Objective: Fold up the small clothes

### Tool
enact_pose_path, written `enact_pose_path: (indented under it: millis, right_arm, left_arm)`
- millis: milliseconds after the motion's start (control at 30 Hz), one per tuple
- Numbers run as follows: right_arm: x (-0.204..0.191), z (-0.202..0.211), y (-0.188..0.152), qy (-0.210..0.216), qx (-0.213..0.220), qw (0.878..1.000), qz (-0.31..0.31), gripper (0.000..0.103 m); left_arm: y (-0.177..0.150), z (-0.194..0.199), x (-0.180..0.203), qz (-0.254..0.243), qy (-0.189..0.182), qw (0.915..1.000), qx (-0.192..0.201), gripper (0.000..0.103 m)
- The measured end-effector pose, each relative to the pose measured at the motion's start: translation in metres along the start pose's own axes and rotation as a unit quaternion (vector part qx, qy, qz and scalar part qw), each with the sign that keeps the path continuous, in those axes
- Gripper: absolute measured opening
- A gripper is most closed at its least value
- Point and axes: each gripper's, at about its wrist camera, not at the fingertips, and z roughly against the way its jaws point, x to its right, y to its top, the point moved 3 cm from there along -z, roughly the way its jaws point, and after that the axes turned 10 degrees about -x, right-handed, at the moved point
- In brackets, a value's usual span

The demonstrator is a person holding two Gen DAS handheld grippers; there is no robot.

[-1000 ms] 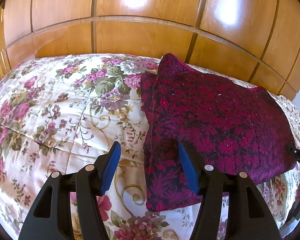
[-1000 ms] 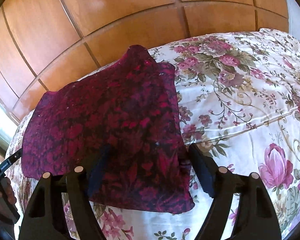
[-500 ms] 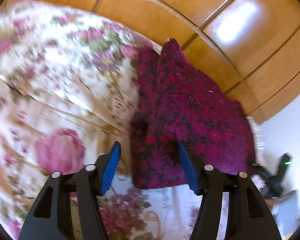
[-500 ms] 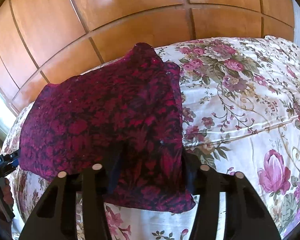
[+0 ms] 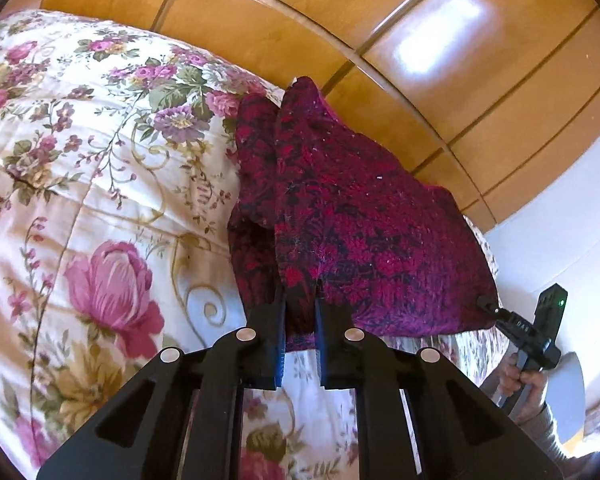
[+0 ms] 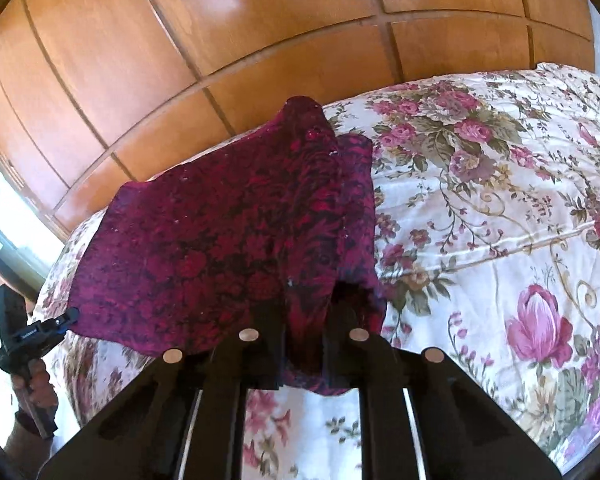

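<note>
Cream quilted bedspread printed with pink and purple roses covers the bed, and a dark red and black patterned knit garment lies across it. Nearest the left wrist camera, the left gripper is clenched on the garment's near hem, a fold of cloth pinched between its black fingers. Likewise the right gripper is clamped on another part of the near edge, fabric bunched between its fingers. Beyond both, the garment spreads flat toward the bed's far side, one corner rising to a peak. Behind stands a glossy brown wooden panelled wardrobe.
</note>
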Motion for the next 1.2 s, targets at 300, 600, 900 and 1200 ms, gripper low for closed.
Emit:
enact_pose_path:
  millis: [300,600,900,1200]
  right_arm:
    - [0.005,0.037,-0.038,0.054,-0.031,0.998,-0.022,0.011]
    - [0.013,0.047,-0.085,0.043,-0.095,0.994,-0.026,0.013]
    - [0.015,0.054,-0.024,-0.002,-0.014,1.000,-0.019,0.062]
    - [0.011,-0.016,0.065,-0.033,-0.026,0.999,-0.015,0.061]
  left_arm:
    - [-0.035,0.031,0.017,-0.011,-0.006,0.9997,-0.021,0.010]
    - [-0.083,0.048,0.018,-0.002,0.004,0.9986,-0.053,0.013]
    - [-0.027,0.068,0.008,0.003,0.008,0.9998,0.020,0.045]
    - [0.053,0.007,0.007,-0.002,0.003,1.0000,-0.007,0.045]
